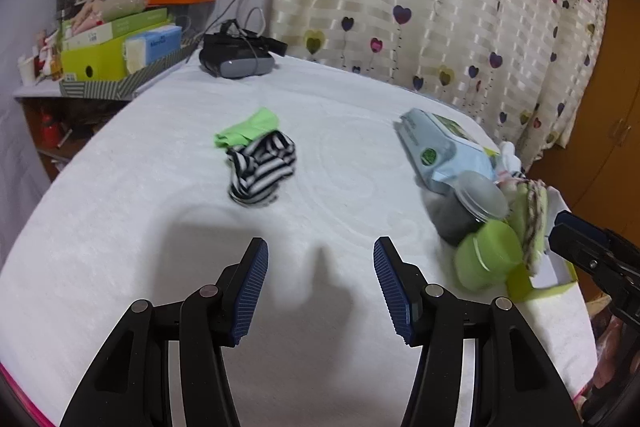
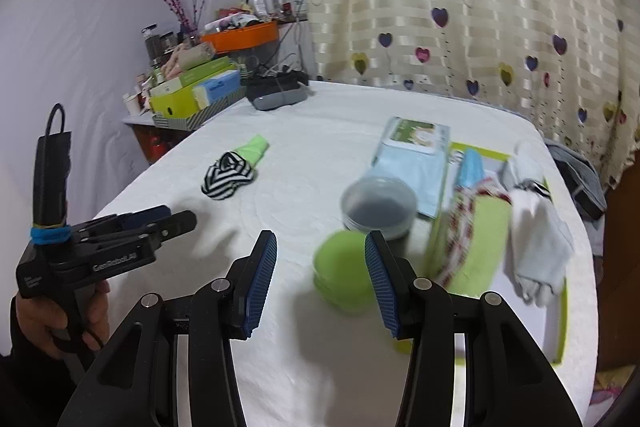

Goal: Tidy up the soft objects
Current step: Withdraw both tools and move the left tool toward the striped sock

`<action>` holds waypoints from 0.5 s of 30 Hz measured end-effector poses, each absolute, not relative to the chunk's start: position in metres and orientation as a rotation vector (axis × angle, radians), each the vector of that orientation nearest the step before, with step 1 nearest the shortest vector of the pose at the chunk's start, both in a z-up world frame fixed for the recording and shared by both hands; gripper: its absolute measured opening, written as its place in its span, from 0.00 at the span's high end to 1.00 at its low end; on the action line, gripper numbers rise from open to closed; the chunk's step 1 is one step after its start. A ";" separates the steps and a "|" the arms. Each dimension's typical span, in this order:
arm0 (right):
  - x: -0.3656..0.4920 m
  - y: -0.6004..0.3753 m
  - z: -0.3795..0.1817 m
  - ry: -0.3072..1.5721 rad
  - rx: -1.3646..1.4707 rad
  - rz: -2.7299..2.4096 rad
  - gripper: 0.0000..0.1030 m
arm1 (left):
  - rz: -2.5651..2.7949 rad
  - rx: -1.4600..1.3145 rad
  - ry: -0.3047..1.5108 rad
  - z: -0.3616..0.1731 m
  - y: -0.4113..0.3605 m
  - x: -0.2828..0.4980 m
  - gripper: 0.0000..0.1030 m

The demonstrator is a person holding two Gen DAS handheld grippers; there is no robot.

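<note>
Left wrist view: your left gripper [image 1: 320, 291] has its jaws spread wide with nothing between them, hanging over bare white bedcover [image 1: 120, 227]. Straight ahead of the fingers, well apart from them, lies the striped sock bundle [image 1: 262, 169], touching a green sock [image 1: 248, 129] just behind it. Both are crumpled cloth, so judge them light, limp and easily compressed; they should not slip on ribbed pads, but a loose end will dangle. Take the striped one across its thickest bunched middle, pressing down into the soft cover so both pads catch several folds, not a single edge.

Your right gripper [image 2: 320, 279] also stands apart and empty. Between and just beyond its pads sits a green cup [image 2: 344, 275], with a dark lidded jar [image 2: 378, 207] behind it; these are stiff, not the soft things you are sorting. To their right is the green tray [image 2: 562, 323], holding white socks [image 2: 536, 231] and a red-and-white patterned sock [image 2: 460, 227] draped over its near wall. That looks the likely place for the loose pair. A wipes pack [image 2: 412, 163] lies beside the tray's far end.
</note>
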State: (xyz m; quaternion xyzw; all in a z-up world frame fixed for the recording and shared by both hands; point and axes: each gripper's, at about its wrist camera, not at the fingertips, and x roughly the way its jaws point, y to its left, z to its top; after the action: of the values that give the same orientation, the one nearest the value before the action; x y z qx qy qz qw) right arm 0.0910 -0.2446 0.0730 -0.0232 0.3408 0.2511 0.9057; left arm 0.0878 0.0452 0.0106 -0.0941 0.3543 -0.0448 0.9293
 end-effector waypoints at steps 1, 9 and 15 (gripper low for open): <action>0.093 -0.241 0.073 0.705 -0.052 0.522 0.54 | -0.090 -0.192 0.726 0.011 0.048 0.092 0.47; 0.111 -0.217 0.073 0.720 -0.077 0.542 0.54 | -0.054 -0.216 0.740 0.009 0.074 0.124 0.47; 0.124 -0.204 0.072 0.734 -0.090 0.557 0.54 | -0.038 -0.215 0.774 0.001 0.081 0.154 0.47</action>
State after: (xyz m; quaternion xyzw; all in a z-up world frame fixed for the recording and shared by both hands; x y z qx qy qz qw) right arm 0.1239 -0.2039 0.0716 -0.0433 0.3541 0.2688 0.8947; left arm 0.1538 0.0805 0.0013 -0.1047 0.3765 -0.0184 0.9203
